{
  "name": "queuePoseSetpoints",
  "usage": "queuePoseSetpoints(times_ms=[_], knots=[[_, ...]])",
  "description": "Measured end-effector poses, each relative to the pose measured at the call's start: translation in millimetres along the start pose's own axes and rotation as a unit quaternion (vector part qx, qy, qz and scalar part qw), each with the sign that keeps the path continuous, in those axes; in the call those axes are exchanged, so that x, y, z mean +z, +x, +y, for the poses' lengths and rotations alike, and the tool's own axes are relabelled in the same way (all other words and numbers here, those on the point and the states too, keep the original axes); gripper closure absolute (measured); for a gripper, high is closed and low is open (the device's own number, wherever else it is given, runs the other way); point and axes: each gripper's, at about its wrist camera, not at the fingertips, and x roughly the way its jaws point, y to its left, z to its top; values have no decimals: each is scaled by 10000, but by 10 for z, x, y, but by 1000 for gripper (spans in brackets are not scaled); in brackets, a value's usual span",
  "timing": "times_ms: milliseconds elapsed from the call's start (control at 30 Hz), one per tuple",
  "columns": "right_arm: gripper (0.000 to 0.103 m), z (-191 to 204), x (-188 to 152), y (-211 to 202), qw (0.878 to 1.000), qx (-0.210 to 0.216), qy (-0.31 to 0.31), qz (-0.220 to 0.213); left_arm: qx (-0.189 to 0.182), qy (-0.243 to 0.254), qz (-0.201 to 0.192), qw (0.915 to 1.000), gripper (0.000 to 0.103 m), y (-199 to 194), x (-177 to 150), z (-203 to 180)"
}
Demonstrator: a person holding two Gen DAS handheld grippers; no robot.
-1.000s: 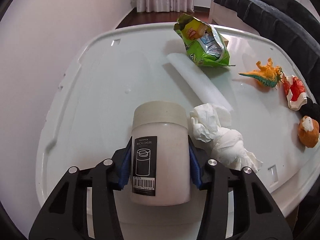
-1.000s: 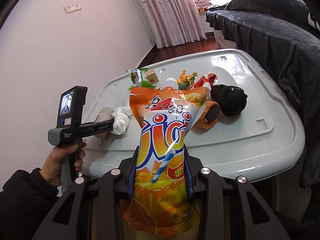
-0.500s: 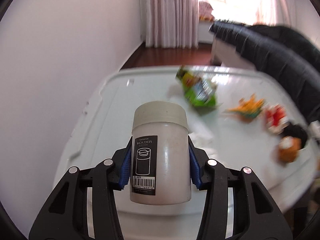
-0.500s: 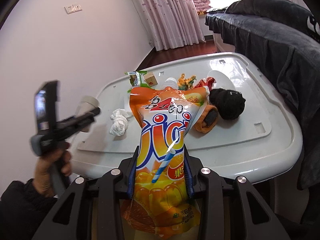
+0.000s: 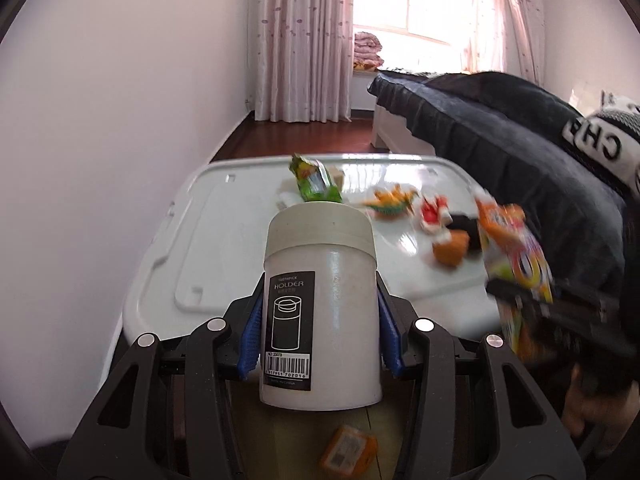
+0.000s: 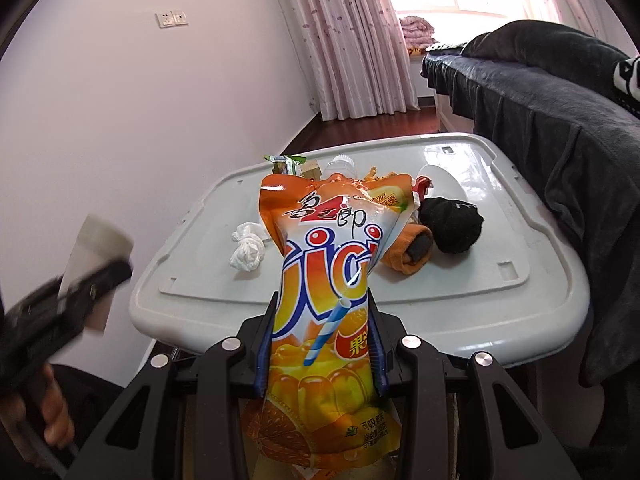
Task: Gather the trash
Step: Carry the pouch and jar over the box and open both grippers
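Nearest, the left gripper (image 5: pixel 320 336) has its jaws pinching a white toothpick holder (image 5: pixel 320 304), upright, with a black label and barcode facing out; below it an orange packet (image 5: pixel 348 450) lies on a pale surface. The right gripper (image 6: pixel 320 340) has its jaws clamped on an orange jelly pouch (image 6: pixel 332 280), which stands up between the blue pads with a striped straw printed on its front. Both are held off the near edge of the white table (image 6: pixel 460 320), not over it. On the table, closest, sits a crumpled white tissue (image 6: pixel 248 250), then an orange sock (image 6: pixel 412 254) touching a black sock (image 6: pixel 452 224). Further back lie a red and white wrapper (image 5: pixel 434 212), an orange toy dinosaur (image 5: pixel 392 199) and a green snack bag (image 5: pixel 316 182). Beside the table on the right, a bed carries a dark blanket (image 6: pixel 560 112); pink curtains (image 5: pixel 304 40) hang at the far window.
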Motion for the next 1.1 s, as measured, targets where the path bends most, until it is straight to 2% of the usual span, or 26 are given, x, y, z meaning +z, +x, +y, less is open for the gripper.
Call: queuePoseSetpoints(times_ms=[133,333,433,567,700,1100], knots=[[66,8,-213,-156,9999,-98,75,40,-173,-66,258,9995,57,-176,-413,-121],[66,109,-771,-379,9987,-332,268,288,-129,175,700,9973,57,-197,-997,-230],[66,249,-957,-359,9981,-364,-17,492,-143,185,870,9959,57,-129,-1104,-170],[66,373,-1037,-281,9966,-402,-407,590,-175,-148,1118,9935,57,35,-1196,-40],[66,342,-1087,-168,9949,-501,-360,803,-123,-254,1289,9913,57,140,-1248,6],[66,259,-1150,-1,9902,-737,-231,1160,-89,-98,1519,9883,57,246,-1315,-55]])
